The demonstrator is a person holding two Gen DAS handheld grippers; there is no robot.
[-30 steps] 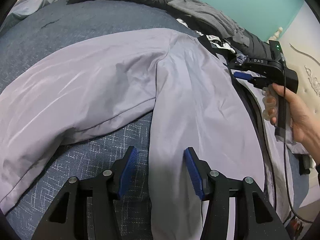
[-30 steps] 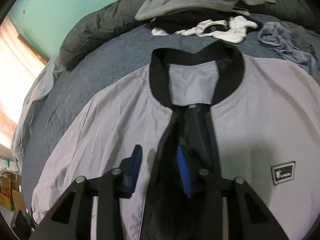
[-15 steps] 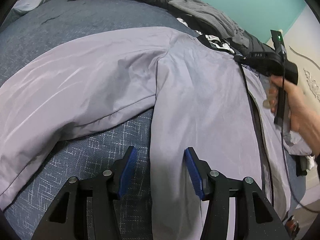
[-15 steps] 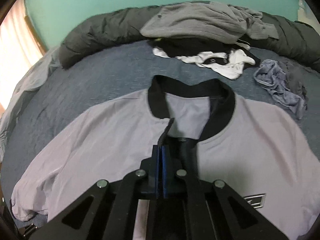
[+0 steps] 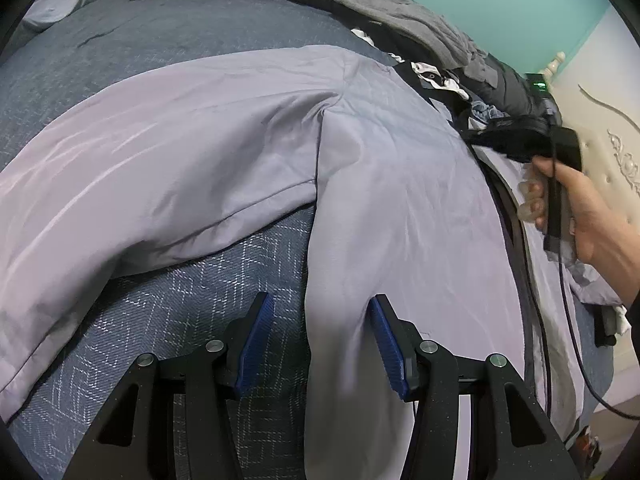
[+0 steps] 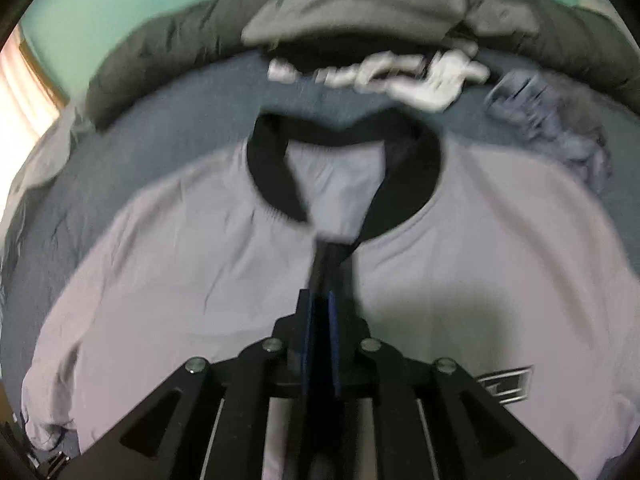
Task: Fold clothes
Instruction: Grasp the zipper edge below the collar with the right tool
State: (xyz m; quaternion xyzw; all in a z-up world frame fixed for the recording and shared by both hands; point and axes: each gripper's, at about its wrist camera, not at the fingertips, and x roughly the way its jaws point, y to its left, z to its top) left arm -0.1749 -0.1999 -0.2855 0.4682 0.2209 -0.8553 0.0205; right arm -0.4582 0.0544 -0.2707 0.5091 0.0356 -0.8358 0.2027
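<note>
Right gripper has gone from spread wide a second ago to clamped tight on the black front edge of the jacket, just below the collar. That's the big change: back then both front edges lay apart with the dark lining showing between them, and now your pinch has the front edges drawn together near the neck, so the front looks mostly closed up. My guess is you're squaring the jacket so it lies flat before any folding, though a single look can't settle how far along you are. The right view is smeared, so that gripper is clearly moving, and I can't tell whether you caught one front edge or both.

Left gripper hasn't really budged across the second: it's spread wide, low over the bed, straddling the near left side edge of the jacket without touching it as far as I can see. The left sleeve is stretched out flat to the left.

From the left view your right hand is wrapped round the handle off to the right, gripper pointing toward the collar with its cable trailing down. The jacket is spread face up across the bed, collar at the far end, with a heap of other clothes beyond it.
</note>
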